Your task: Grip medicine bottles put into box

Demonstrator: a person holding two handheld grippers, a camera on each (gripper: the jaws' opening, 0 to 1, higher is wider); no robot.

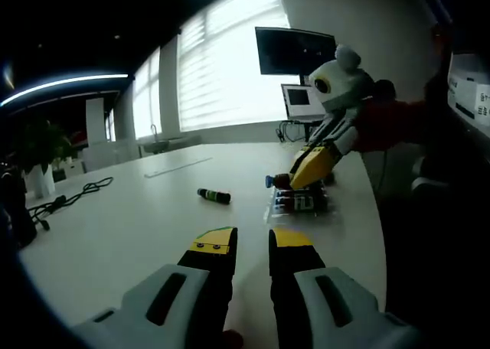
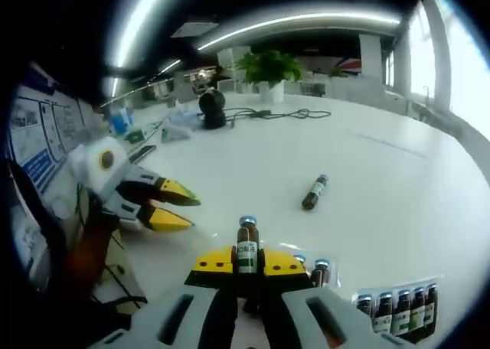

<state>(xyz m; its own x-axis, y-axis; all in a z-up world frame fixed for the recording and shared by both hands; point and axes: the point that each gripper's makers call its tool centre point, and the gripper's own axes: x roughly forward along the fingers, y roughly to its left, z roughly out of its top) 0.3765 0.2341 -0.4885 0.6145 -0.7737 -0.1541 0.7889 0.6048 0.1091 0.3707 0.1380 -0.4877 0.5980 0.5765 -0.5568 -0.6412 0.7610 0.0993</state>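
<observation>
**Right gripper carries one bottle above the box**

Right gripper [image 2: 246,271] is clamped on a brown medicine bottle [image 2: 246,249] with a blue cap, its yellow-tipped jaws pressed against the bottle's sides near the label, the cap pointing forward past the jaw tips. In the left gripper view the same gripper [image 1: 295,179] hangs directly over the clear box [image 1: 300,203], bottle cap leading.

To finish this step well, my judgement is that the bottle should be lined up with a free slot beside the row of bottles [image 2: 398,309] already lying in the box [image 2: 440,288], then lowered until it rests on the box floor before the jaws part. Releasing from height risks a roll or a knock against the neighbours. Keeping the bottle's axis parallel with the seated row should help it settle cleanly. Another capped bottle [image 2: 321,271] sits just beside the jaws, so the descent needs care on that side.

Left gripper [image 1: 251,243] holds nothing; its jaws stand slightly apart, above bare white table [image 1: 138,226].

One loose bottle [image 1: 213,196] lies on its side on the table, well apart from the box, probably the next pick. Farther off lie a black cable [image 1: 73,197] and a potted plant [image 2: 268,70].
</observation>
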